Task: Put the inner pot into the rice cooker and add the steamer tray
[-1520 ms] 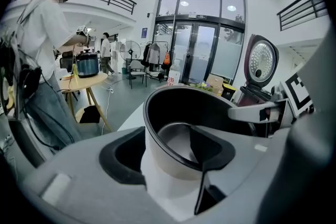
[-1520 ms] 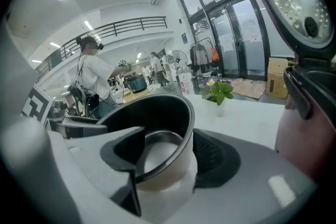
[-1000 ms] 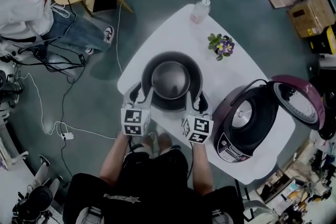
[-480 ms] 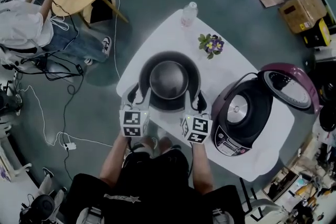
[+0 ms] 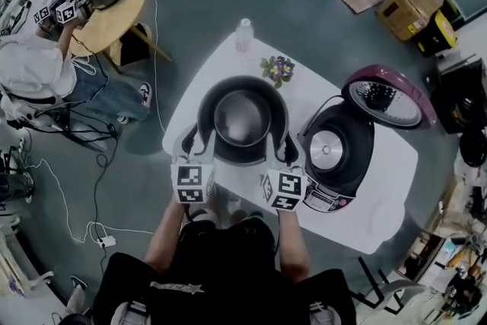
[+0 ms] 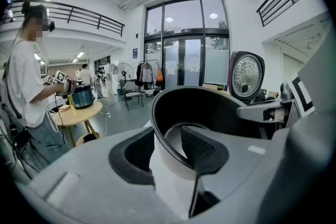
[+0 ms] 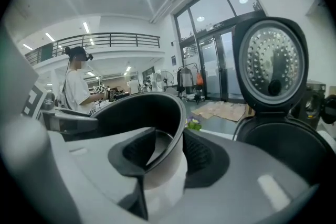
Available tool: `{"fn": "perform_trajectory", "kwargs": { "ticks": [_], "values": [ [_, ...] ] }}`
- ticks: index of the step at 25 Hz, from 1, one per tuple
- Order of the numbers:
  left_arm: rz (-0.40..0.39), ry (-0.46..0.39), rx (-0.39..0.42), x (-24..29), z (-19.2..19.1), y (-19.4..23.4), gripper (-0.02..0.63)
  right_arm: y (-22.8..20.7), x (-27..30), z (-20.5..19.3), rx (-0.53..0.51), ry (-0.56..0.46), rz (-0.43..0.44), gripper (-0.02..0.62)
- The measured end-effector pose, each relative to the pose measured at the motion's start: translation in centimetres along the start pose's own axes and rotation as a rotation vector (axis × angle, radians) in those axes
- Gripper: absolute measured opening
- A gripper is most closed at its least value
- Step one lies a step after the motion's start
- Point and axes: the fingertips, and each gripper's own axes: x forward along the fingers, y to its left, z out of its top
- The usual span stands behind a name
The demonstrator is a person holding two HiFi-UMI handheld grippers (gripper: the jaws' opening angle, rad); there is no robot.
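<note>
The dark inner pot (image 5: 242, 118) hangs above the white table (image 5: 380, 186), held by its rim from both sides. My left gripper (image 5: 190, 142) is shut on the pot's left rim, one pad inside the wall and one outside (image 6: 167, 147). My right gripper (image 5: 289, 152) is shut on the right rim in the same way (image 7: 170, 157). The pot (image 6: 210, 113) (image 7: 142, 113) is empty. The purple rice cooker (image 5: 335, 156) stands to the pot's right with its lid (image 5: 384, 97) up and its cavity (image 7: 283, 139) open. No steamer tray shows in any view.
A small bunch of flowers (image 5: 278, 69) and a clear bottle (image 5: 243, 33) stand at the table's far end. Another person (image 5: 34, 65) works at a round wooden table (image 5: 114, 7) to the far left. Cables (image 5: 91, 186) lie on the floor.
Both grippers have risen with the pot held between them. In the head view the cooker now lies closer beside the pot.
</note>
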Motion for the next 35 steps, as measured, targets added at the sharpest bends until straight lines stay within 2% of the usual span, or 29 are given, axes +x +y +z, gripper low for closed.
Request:
{"fn": "perform_trajectory", "kwargs": {
  "ticks": [4, 14, 22, 29, 35],
  "values": [
    [-0.036, -0.029, 0.023, -0.6, 2.0, -1.9, 0.167, -1.4, -2.2, 1.5, 0.007, -0.034, -0.036, 0.159],
    [-0.187, -0.116, 0.092, -0.2, 7.4, -7.9, 0.166, -6.1, -8.1, 5.4, 0.031, -0.147, -0.197, 0.16],
    [-0.319, -0.151, 0.142, -0.3, 9.8, -13.4, 0.166, -9.6, -13.2, 6.2, 0.064, -0.192, -0.336, 0.158],
    [-0.455, -0.178, 0.168, -0.6, 11.2, -19.0, 0.164, -13.0, -17.9, 6.3, 0.087, -0.224, -0.469, 0.158],
    [-0.54, -0.201, 0.179, -0.9, 12.3, -23.7, 0.166, -15.8, -21.7, 6.5, 0.095, -0.245, -0.559, 0.155]
  ]
}}
